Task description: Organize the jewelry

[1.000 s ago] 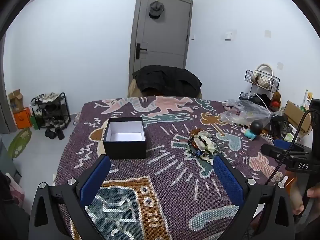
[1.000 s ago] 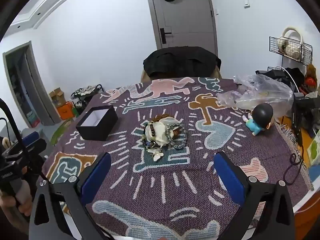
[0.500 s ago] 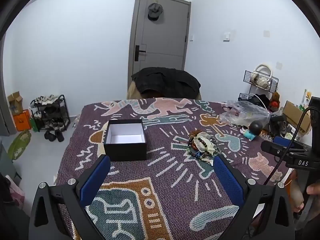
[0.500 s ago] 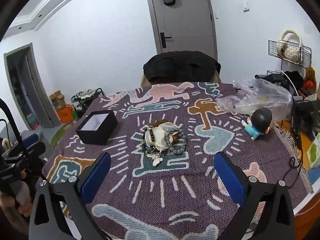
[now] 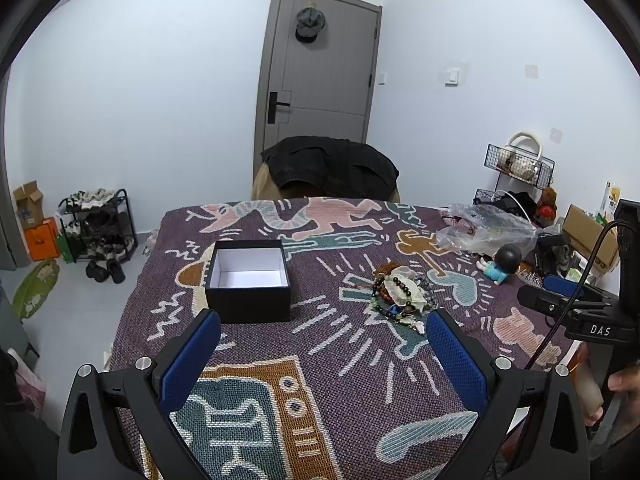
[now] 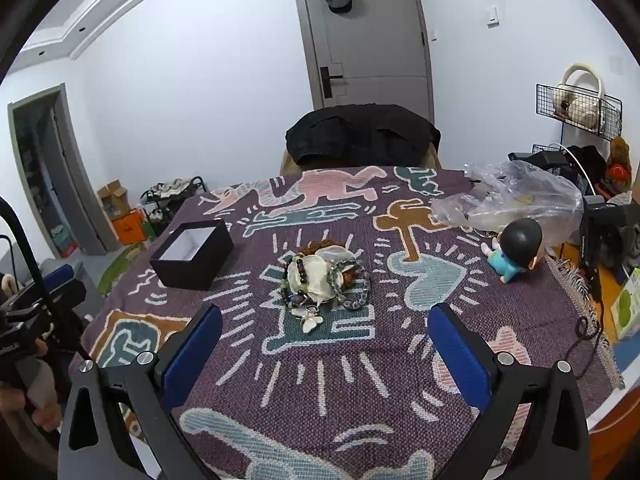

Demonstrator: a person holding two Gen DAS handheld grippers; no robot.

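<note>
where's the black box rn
The open black square cardboard box sits on the patterned purple woven cloth, left of the pile of beaded bracelets and just beyond the left tool's fingertips.

The open black cardboard box with a white lining [image 5: 249,280] sits on the purple woven patterned tablecloth [image 5: 328,360], our landmark. To its right, well apart, lies the tangled heap of beaded bracelets and pale shell pieces [image 5: 402,296]. Farther right of the box, beyond the heap, lies the small dark-haired doll in a light blue outfit [image 5: 500,266], with the crumpled clear plastic bag [image 5: 486,232] just behind it. Behind the box, past the table's far edge, stands the chair draped with a black jacket [image 5: 332,168].
</note>
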